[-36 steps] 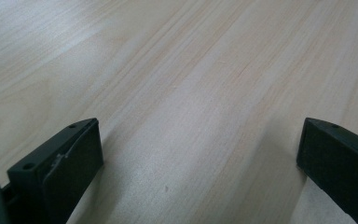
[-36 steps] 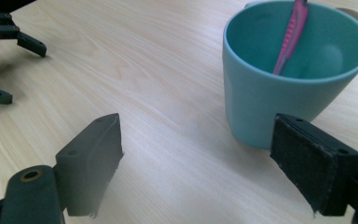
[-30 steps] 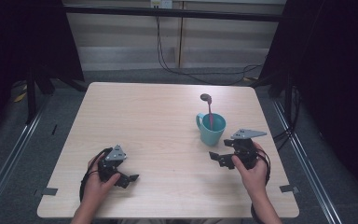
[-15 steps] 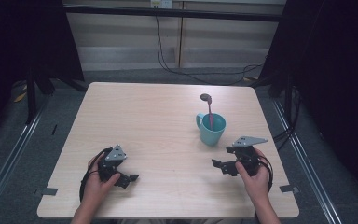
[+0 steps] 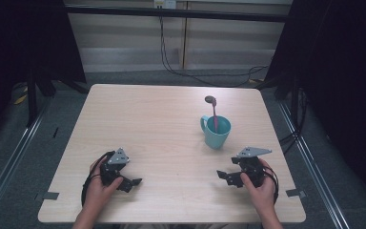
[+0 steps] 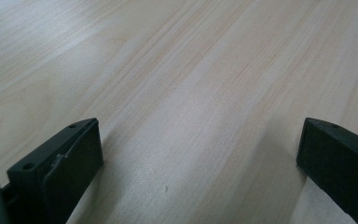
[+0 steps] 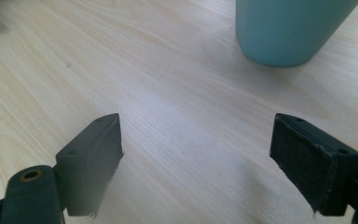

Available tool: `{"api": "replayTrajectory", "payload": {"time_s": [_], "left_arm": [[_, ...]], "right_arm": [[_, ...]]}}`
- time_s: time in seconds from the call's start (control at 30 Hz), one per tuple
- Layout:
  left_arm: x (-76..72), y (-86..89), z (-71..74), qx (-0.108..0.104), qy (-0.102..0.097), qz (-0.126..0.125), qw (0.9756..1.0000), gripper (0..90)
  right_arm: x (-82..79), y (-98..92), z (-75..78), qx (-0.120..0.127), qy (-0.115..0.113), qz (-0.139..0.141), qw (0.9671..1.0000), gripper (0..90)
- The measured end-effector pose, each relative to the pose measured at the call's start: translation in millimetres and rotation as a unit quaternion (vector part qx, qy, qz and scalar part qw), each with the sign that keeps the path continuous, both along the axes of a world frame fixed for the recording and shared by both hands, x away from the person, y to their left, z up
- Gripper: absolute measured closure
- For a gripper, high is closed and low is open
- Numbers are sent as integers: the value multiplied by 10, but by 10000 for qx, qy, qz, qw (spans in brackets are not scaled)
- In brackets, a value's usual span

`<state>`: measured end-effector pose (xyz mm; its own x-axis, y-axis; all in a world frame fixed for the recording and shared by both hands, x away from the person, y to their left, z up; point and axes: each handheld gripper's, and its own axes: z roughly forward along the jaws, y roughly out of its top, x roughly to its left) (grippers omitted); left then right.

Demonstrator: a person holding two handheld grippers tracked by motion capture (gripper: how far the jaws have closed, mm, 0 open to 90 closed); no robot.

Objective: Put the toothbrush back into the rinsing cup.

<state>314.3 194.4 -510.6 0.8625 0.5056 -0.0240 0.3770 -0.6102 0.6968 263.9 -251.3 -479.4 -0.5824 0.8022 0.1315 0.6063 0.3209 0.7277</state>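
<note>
One gripper, the right gripper (image 5: 229,177), has drawn back from the mug (image 5: 217,131).

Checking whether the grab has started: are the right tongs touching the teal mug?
Apart. The high view shows bare table between the right tongs and the mug; the right gripper view shows open jaws with the mug ahead.

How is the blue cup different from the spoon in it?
The cup is teal, wide and upright on the table; the spoon is pinkish, thin and leans. The cup has a side handle; the spoon's rounded end sticks out above the rim. Neither is held by a gripper.
</note>
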Motion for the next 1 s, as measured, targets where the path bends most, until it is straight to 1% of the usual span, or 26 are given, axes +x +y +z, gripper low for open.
{"api": "replayTrajectory", "payload": {"time_s": [0.07, 0.1, 0.13, 0.17, 0.2, 0.23, 0.27, 0.3, 0.33, 0.43, 0.6, 0.77, 0.87, 0.93, 1.0], "left_arm": [[0, 0, 0, 2, -5, 6, 10000, 0], [-4, -4, -3, -42, 3, 43, 10000, 0], [-4, -4, -3, -42, 2, 42, 10000, 0], [0, 0, 0, 1, -6, 7, 10000, 0], [-4, -5, -3, -43, 5, 44, 10000, 0], [0, 0, 0, 3, -4, 6, 10000, 0], [-1, 0, 0, 0, -3, 8, 10000, 0], [-4, -5, -3, -43, 5, 44, 10000, 0], [-1, 0, 0, 0, -4, 9, 10000, 0], [-1, 0, 0, -1, -3, 9, 10000, 0], [-1, 0, 0, -1, -2, 9, 10000, 0], [-1, 0, 0, 0, -2, 9, 10000, 0], [-1, 0, 0, -2, -2, 9, 10000, 0], [0, 0, 1, 2, -2, 5, 10000, 0], [0, 0, 0, 1, -2, 6, 10000, 0]], "right_arm": [[-17, -12, -31, -1, 28, -20, 10000, 165], [-25, -17, -48, -20, 53, -24, 10000, 165], [-31, -21, -66, -46, 59, -23, 10000, 165], [-36, -26, -83, -68, 66, -16, 10000, 165], [-42, -33, -99, -92, 78, -22, 9999, 165], [-49, -37, -114, -85, 94, -41, 9999, 165], [-57, -42, -130, -85, 114, -55, 9999, 165], [-61, -46, -139, -104, 118, -57, 9999, 165], [-69, -48, -151, -97, 138, -66, 9998, 165], [-76, -58, -178, -124, 128, -38, 9998, 165], [-91, -64, -224, -187, 198, -43, 9996, 166], [-107, -58, -246, -298, 135, -3, 9995, 162], [-118, -39, -254, -428, 98, 66, 9990, 154], [-126, -27, -268, -501, -11, 98, 9987, 151], [-140, -20, -280, -510, -57, 82, 9986, 142]]}}
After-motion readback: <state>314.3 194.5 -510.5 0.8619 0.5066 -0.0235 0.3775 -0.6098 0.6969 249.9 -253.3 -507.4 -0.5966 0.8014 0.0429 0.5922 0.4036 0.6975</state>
